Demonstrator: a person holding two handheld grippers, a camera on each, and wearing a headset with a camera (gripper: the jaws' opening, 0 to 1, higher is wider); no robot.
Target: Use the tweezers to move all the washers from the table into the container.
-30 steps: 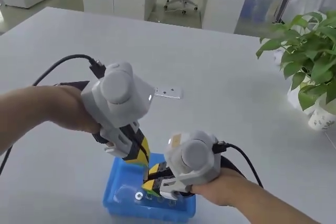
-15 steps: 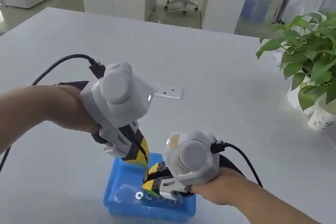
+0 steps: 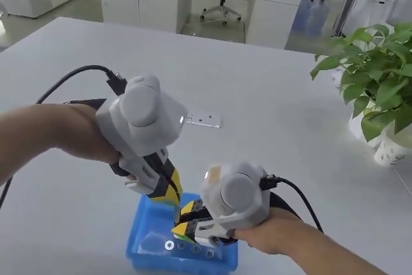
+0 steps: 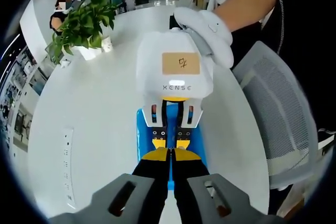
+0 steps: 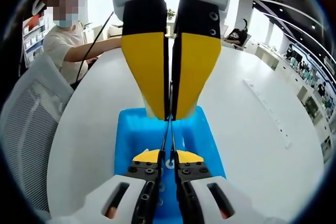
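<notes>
Over the blue container [image 5: 128,140], your left tongs [image 4: 169,154] point steeply down, pressed together on the upper part of the tweezers [image 5: 169,129]. Your right tongs [image 5: 168,157] come in low from the opposite side. They are drawn in on the tweezers' thin legs, one yellow pad at each side, so the two pairs of tips nearly meet nose to nose. At the tweezers' point sits a washer [image 5: 169,164], inside the container's walls; you cannot tell whether it is pinched or lying on the floor. More washers [image 3: 182,247] lie in a loose row on the container floor beneath your right tongs. Your left tongs' tips hang close to the far wall, and the left part of the blue floor lies open beside them. Around the container the desk [image 3: 277,114] spreads wide on every side. A white socket strip [image 3: 201,119] lies well apart beyond the container, and a potted plant [image 3: 380,88] stands near the desk's far right edge. A mesh chair [image 4: 278,108] is drawn up just beside the desk's near edge
</notes>
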